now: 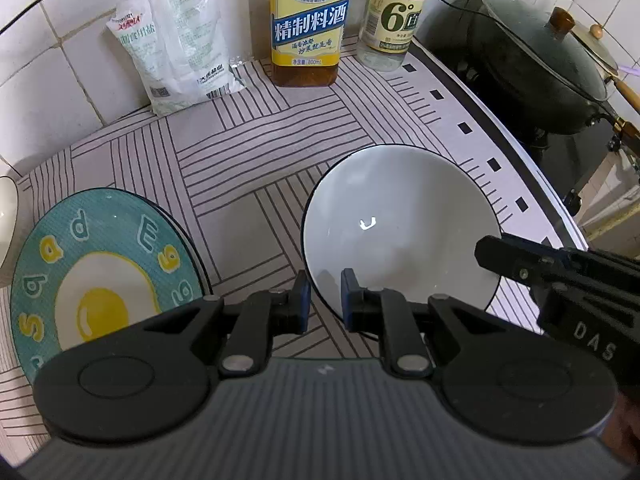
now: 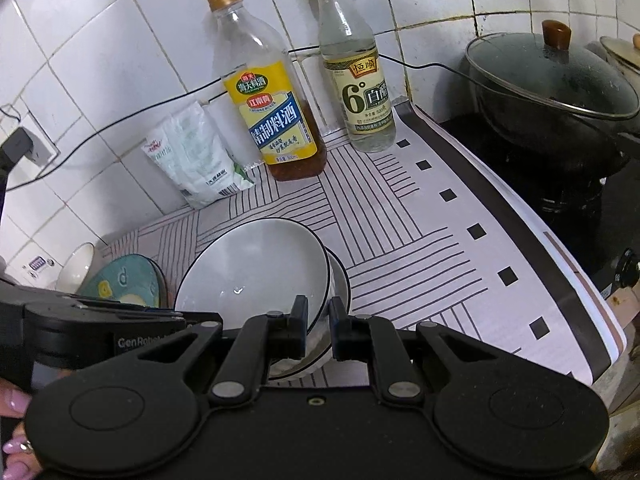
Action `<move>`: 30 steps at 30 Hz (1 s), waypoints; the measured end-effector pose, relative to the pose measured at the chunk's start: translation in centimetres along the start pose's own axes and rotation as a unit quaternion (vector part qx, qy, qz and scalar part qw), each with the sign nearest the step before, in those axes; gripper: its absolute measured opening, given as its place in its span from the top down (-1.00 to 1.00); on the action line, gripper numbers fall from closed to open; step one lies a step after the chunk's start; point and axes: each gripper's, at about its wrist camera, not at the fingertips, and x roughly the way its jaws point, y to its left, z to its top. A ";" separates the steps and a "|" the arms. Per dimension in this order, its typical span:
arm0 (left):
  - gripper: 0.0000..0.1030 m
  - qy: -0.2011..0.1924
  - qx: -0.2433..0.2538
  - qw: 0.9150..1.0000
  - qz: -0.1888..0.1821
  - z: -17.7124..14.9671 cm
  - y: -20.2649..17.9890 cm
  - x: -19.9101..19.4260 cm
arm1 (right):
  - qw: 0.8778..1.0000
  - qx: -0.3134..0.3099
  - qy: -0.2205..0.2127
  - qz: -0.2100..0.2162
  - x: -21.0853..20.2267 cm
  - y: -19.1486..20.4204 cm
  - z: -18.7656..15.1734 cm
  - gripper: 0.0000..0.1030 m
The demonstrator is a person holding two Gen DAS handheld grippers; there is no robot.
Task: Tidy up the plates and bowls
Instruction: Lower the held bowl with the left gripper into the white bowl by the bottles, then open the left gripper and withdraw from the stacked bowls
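A grey bowl (image 1: pixel 400 224) with a thin black rim sits on the striped mat. My left gripper (image 1: pixel 326 300) is shut on its near left rim, one pad inside and one outside. From the right, my right gripper (image 1: pixel 494 254) pinches the opposite rim. In the right wrist view the grey bowl (image 2: pixel 252 272) tilts inside a second bowl (image 2: pixel 341 280) of the same kind, and my right gripper (image 2: pixel 319 320) is shut on the upper bowl's rim. My left gripper (image 2: pixel 192 318) comes in from the left. A teal plate (image 1: pixel 100 276) with a fried-egg picture lies to the left.
A salt bag (image 1: pixel 176 40), a cooking-wine bottle (image 1: pixel 308 24) and a vinegar bottle (image 1: pixel 394 16) stand along the tiled wall. A lidded black wok (image 1: pixel 536 64) sits on the stove past the mat's right edge. A small white bowl (image 2: pixel 76 268) stands beyond the plate.
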 end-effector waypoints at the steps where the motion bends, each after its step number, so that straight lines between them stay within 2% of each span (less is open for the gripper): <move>1: 0.73 0.000 0.000 1.000 0.001 0.1 0.0 0.0 | 1.000 -0.003 -0.001 0.000 0.0 0.0 0.0 0.72; 12: 0.71 0.001 -0.009 1.000 -0.010 0.0 0.3 0.1 | 0.999 -0.031 -0.008 -0.019 0.6 0.4 -0.2 0.70; 20: 0.67 0.005 -0.031 0.999 -0.038 -0.3 0.8 -1.1 | 0.999 -0.040 -0.010 -0.018 -0.5 0.9 -0.2 0.65; 25: 0.46 0.007 -0.040 0.998 -0.053 -0.8 1.3 -2.6 | 0.997 -0.070 -0.015 -0.041 -2.2 2.2 -0.7 0.65; 28: 0.44 0.001 -0.032 0.998 -0.048 -1.2 1.4 -3.7 | 0.996 -0.081 -0.019 -0.042 -3.2 2.7 -1.2 0.52; 30: 0.42 -0.001 -0.028 0.999 -0.042 -1.4 1.5 -4.2 | 0.996 -0.084 -0.014 -0.041 -3.5 2.9 -1.4 0.51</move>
